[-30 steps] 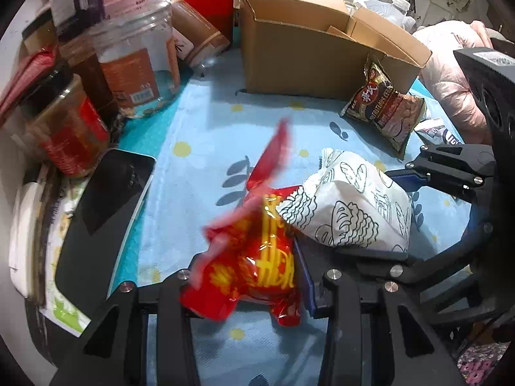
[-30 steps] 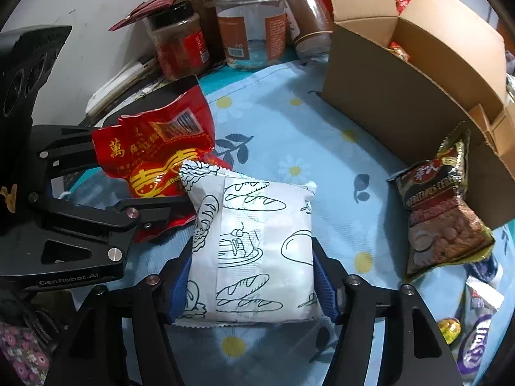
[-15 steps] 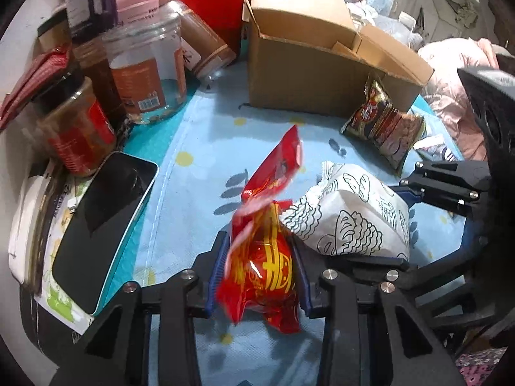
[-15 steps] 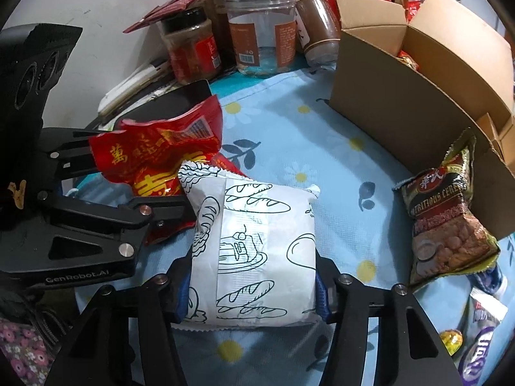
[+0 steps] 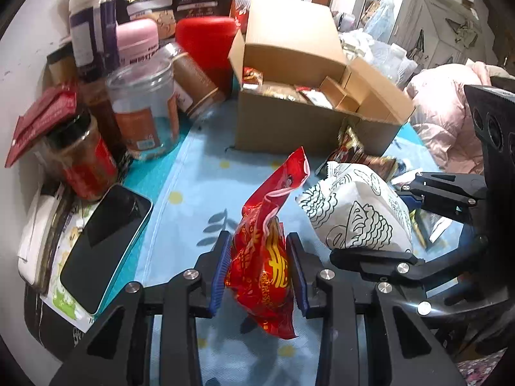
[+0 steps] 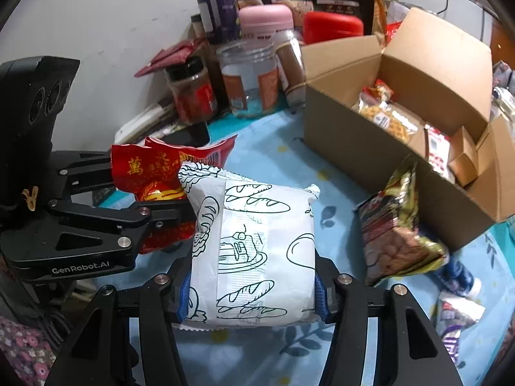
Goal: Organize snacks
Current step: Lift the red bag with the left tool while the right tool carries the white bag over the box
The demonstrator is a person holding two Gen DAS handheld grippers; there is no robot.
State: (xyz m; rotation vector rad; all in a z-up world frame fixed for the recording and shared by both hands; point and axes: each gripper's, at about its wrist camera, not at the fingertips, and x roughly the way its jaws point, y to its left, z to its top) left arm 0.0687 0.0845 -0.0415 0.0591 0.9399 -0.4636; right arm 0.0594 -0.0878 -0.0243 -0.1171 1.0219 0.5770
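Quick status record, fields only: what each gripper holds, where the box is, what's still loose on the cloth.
left gripper: shut on red snack packet; jaws have just been closing
right gripper: shut on white bread packet
cardboard box: open, ahead on the blue floral cloth, snacks already inside
loose: brown cereal packet leaning at the box's near wall
nearby: black phone left of the cloth

Left gripper (image 5: 260,268) clamps red snack packet (image 5: 264,257).
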